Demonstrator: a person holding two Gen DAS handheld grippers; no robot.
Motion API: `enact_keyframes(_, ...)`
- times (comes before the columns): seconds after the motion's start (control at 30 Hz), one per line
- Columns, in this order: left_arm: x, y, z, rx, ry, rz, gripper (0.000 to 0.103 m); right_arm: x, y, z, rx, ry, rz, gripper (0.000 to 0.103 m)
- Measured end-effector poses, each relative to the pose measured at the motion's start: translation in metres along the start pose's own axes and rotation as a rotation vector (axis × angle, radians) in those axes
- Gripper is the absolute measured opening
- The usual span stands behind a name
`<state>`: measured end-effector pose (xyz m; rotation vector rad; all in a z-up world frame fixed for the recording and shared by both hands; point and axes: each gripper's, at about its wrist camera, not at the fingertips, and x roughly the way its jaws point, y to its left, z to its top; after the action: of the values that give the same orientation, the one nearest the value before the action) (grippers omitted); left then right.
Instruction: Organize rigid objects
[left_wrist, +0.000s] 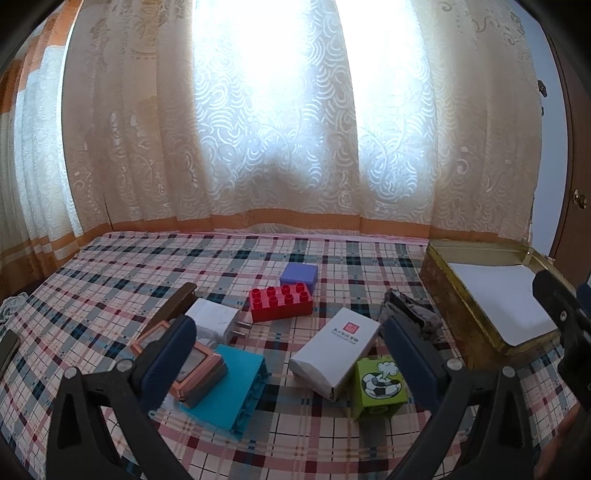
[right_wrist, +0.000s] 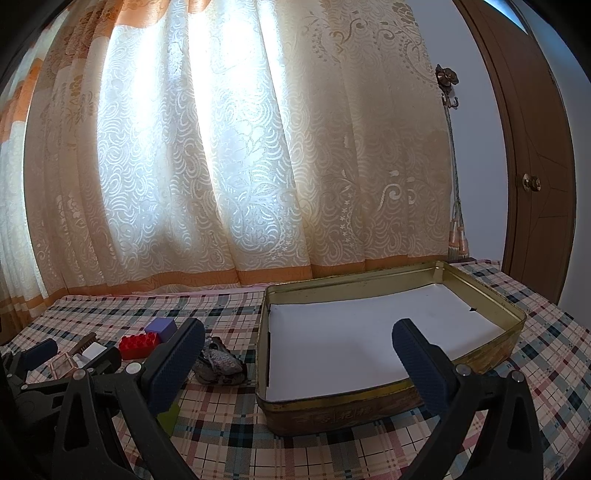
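Observation:
Loose objects lie on the plaid cloth in the left wrist view: a red brick (left_wrist: 280, 302), a purple block (left_wrist: 299, 277), a white charger (left_wrist: 214, 321), a copper-framed box (left_wrist: 184, 363) on a teal brick (left_wrist: 232, 387), a white carton (left_wrist: 336, 347) and a green cube (left_wrist: 378, 386). My left gripper (left_wrist: 288, 354) is open above them, holding nothing. A gold tin (right_wrist: 391, 402) lined with white paper sits at the right. My right gripper (right_wrist: 299, 354) is open and empty, over the tin's near left part.
A crumpled grey object (left_wrist: 410, 314) lies between the toys and the tin (left_wrist: 443, 291). A brown brush (left_wrist: 177, 302) lies at the left. Curtains hang behind the table. A wooden door (right_wrist: 535, 166) stands at the right. The left gripper (right_wrist: 55, 365) shows in the right view.

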<state>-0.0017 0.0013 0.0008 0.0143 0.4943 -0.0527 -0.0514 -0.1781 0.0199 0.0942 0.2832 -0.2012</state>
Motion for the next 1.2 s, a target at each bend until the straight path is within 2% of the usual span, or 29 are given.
enact_keyframes(0.23,-0.001,0.002,-0.002,-0.001,0.016,-0.004,0.103,-0.001,0.004,-0.001,-0.022,-0.004,0.008,0.102)
enact_keyframes(0.37,-0.010,0.009,-0.003,0.010,-0.009,0.026,0.103,0.000,0.005,-0.002,-0.027,0.008,0.029,0.102)
enact_keyframes(0.5,-0.022,0.028,-0.004,-0.013,0.001,0.017,0.103,-0.001,0.005,-0.004,-0.020,0.021,0.064,0.102)
enact_keyframes(0.63,-0.031,0.058,-0.013,-0.017,0.016,0.080,0.103,0.001,0.008,-0.005,-0.023,0.051,0.109,0.097)
enact_keyframes(0.77,-0.031,0.087,-0.023,-0.020,0.058,0.132,0.103,0.008,0.017,-0.010,-0.039,0.119,0.179,0.081)
enact_keyframes(0.87,-0.030,0.107,-0.030,-0.054,0.097,0.109,0.102,0.019,0.027,-0.014,-0.041,0.206,0.273,0.080)
enact_keyframes(0.93,-0.030,0.115,-0.030,-0.069,0.103,0.101,0.099,0.027,0.039,-0.019,-0.022,0.293,0.360,0.080)
enact_keyframes(1.0,-0.029,0.118,-0.031,-0.067,0.108,0.102,0.098,0.030,0.053,-0.022,-0.053,0.344,0.407,0.080)
enact_keyframes(1.13,-0.026,0.123,-0.030,-0.085,0.126,0.077,0.098,0.041,0.087,-0.028,-0.144,0.407,0.427,0.080)
enact_keyframes(1.2,-0.025,0.123,-0.026,-0.081,0.124,0.071,0.098,0.051,0.105,-0.033,-0.193,0.456,0.408,0.079)
